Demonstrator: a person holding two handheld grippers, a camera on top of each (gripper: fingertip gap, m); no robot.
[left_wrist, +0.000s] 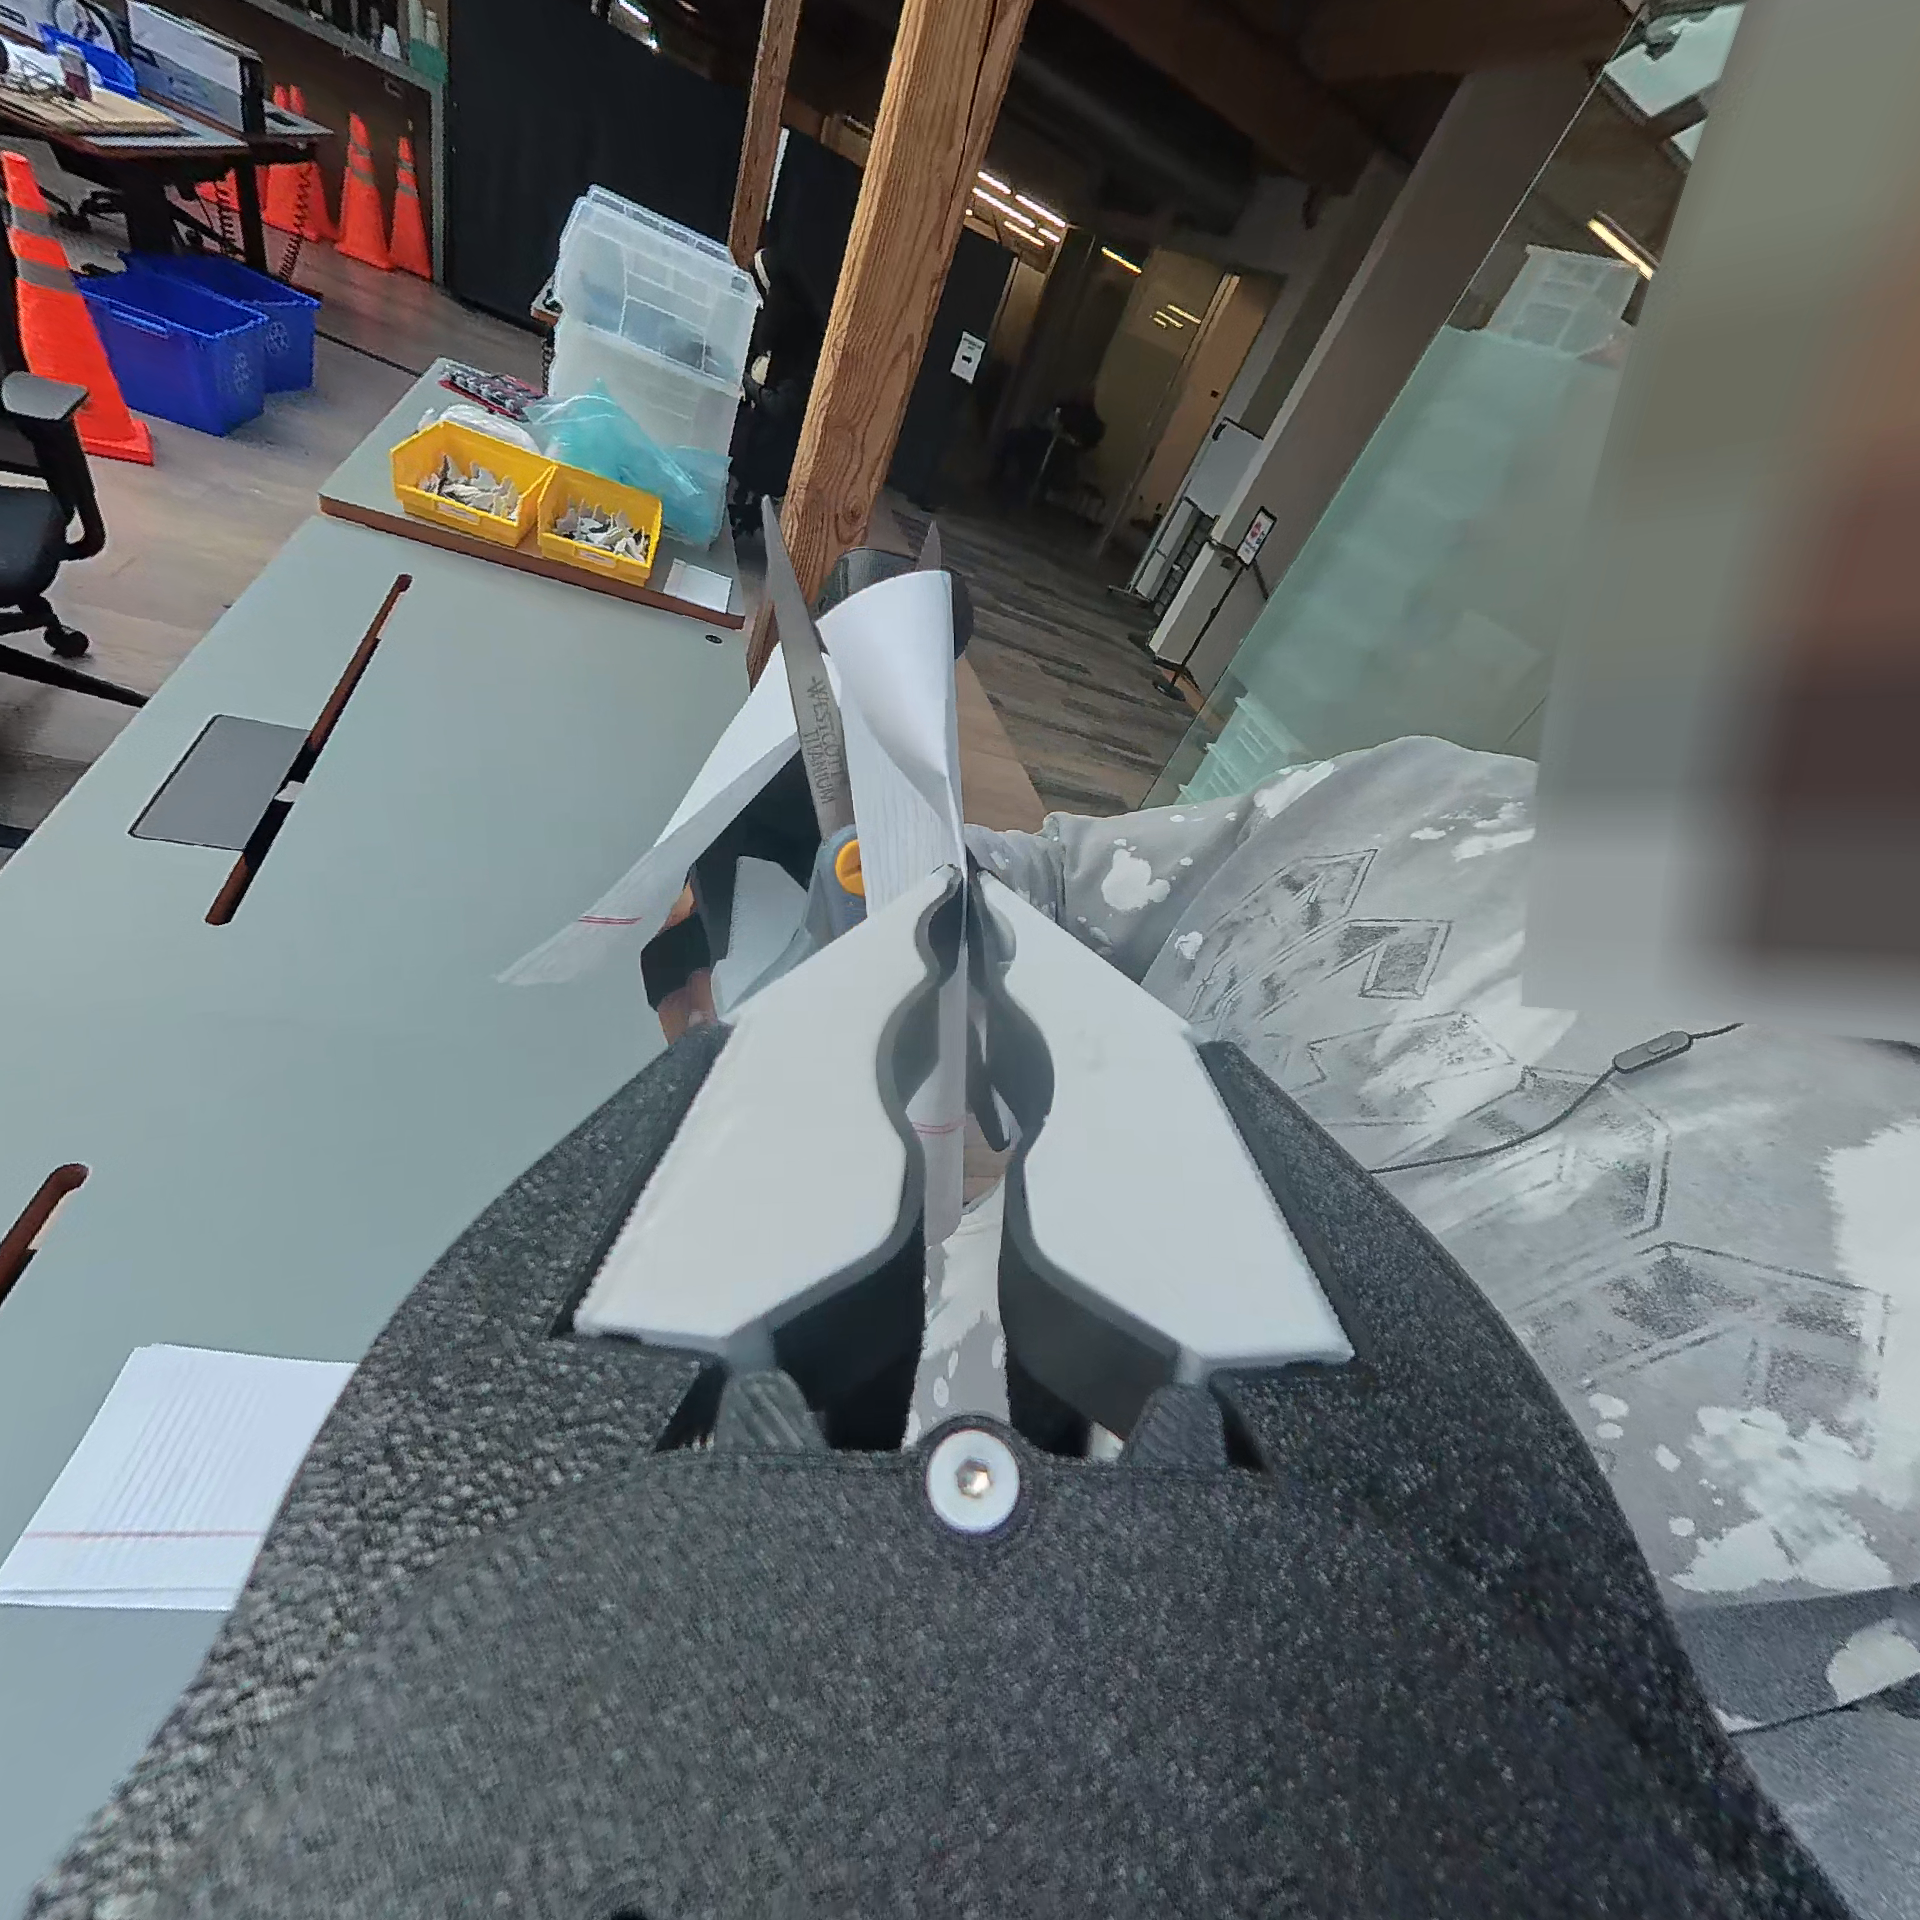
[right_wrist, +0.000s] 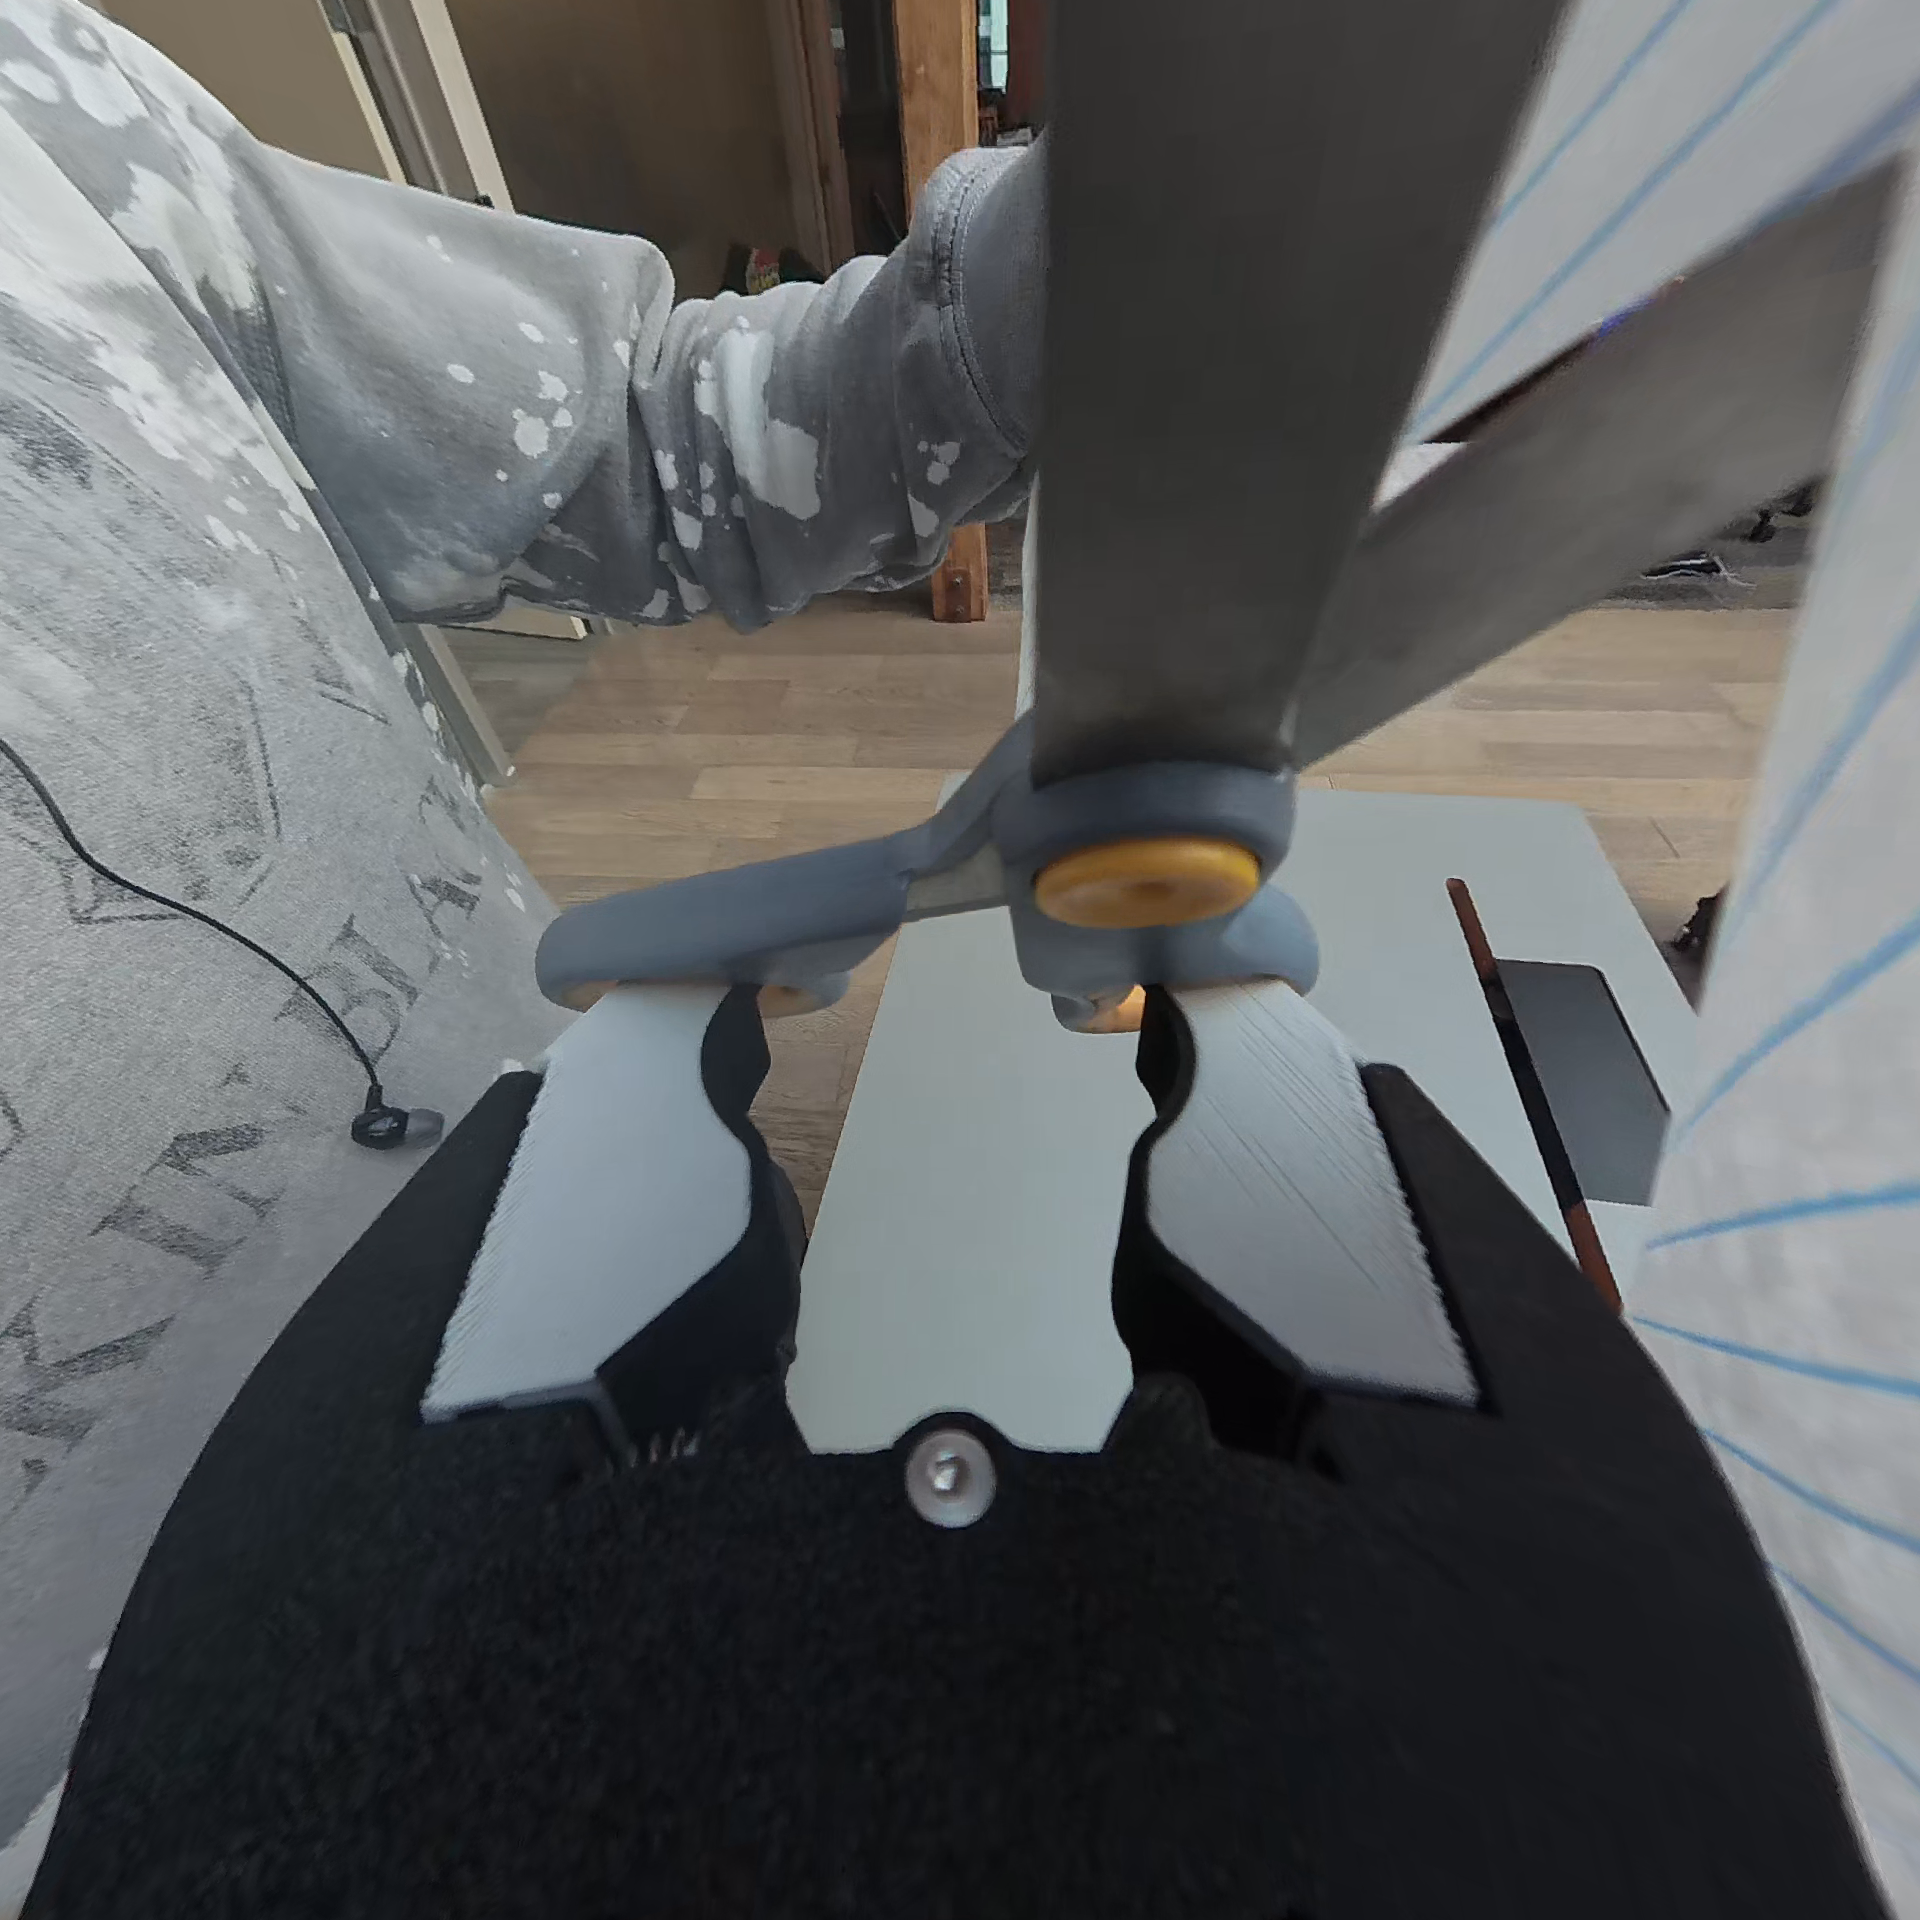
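1. On my left wrist feed, the left gripper (left_wrist: 961, 904) has its fingers (left_wrist: 831, 1091) pinched nearly together on a lined sheet (left_wrist: 894, 727), which stands up edge-on between them and curls toward 12 o'clock.
2. At 9 o'clock lies the grey table (left_wrist: 416, 831); a lined pad (left_wrist: 166, 1475) rests on it at 8 o'clock, and two yellow bins (left_wrist: 525, 504) sit at 11 o'clock with clear crates (left_wrist: 655, 301) behind them.
3. Just left of the sheet, the scissors (left_wrist: 816, 717) point to 12 o'clock, blades parted on either side of the paper.
4. At 3 o'clock I see a person's grey spattered sweatshirt (left_wrist: 1455, 1039).
5. On my right wrist feed, the right gripper (right_wrist: 951, 1013) is spread wide; its fingertips (right_wrist: 644, 1023) press into the grey scissor handles (right_wrist: 727, 935), one on each loop.
6. The yellow pivot (right_wrist: 1148, 881) sits at centre, blades (right_wrist: 1195, 416) fanning apart toward 12 and 2 o'clock.
7. The sheet (right_wrist: 1787, 935) fills 3 o'clock, one blade crossing it.
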